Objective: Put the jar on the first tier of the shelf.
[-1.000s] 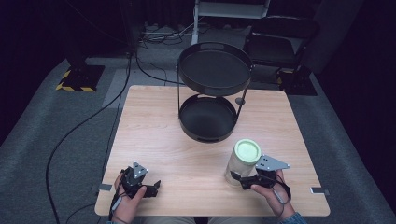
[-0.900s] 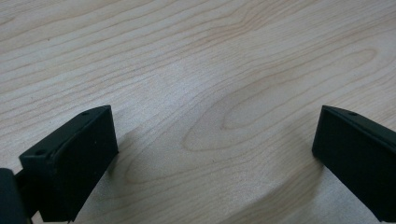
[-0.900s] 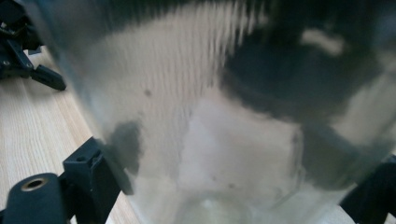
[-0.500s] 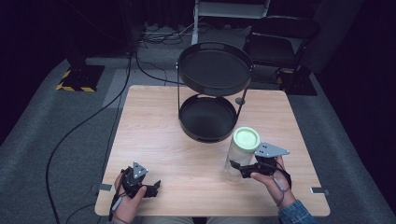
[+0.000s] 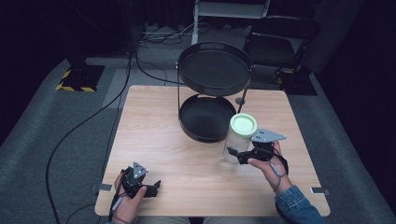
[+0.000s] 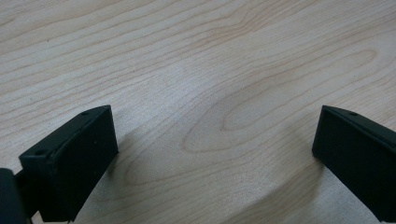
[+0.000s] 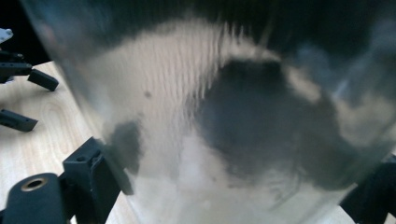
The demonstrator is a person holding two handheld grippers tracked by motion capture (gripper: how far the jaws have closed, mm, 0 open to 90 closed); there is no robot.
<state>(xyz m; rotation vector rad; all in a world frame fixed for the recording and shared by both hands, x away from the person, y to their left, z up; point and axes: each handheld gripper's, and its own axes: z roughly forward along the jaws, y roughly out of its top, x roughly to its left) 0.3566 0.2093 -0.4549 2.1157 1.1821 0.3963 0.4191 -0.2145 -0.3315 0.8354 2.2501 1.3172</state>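
Note:
A clear glass jar (image 5: 235,142) with a pale green lid (image 5: 243,125) is held at its lower body by my right gripper (image 5: 233,154), just right of the black stand's lower tray (image 5: 205,131). It leans slightly and looks raised off the wood. In the right gripper view the jar (image 7: 233,121) sits between the jaws, which press on both of its sides. My left gripper (image 5: 156,185) rests near the table's front left corner, open. The left gripper view has its jaws wide apart (image 6: 215,140) over bare wood, with nothing between them.
A black two-tier stand rises at the table's far middle, its upper tray (image 5: 215,46) above the lower one. Cables run over the grey floor at the left (image 5: 84,126). A dark chair (image 5: 280,32) stands behind the table. My left gripper (image 7: 18,98) appears far left in the right gripper view.
My right gripper has carried the jar up and away from the front edge, toward the stand's lower tray. The left gripper has stayed still.

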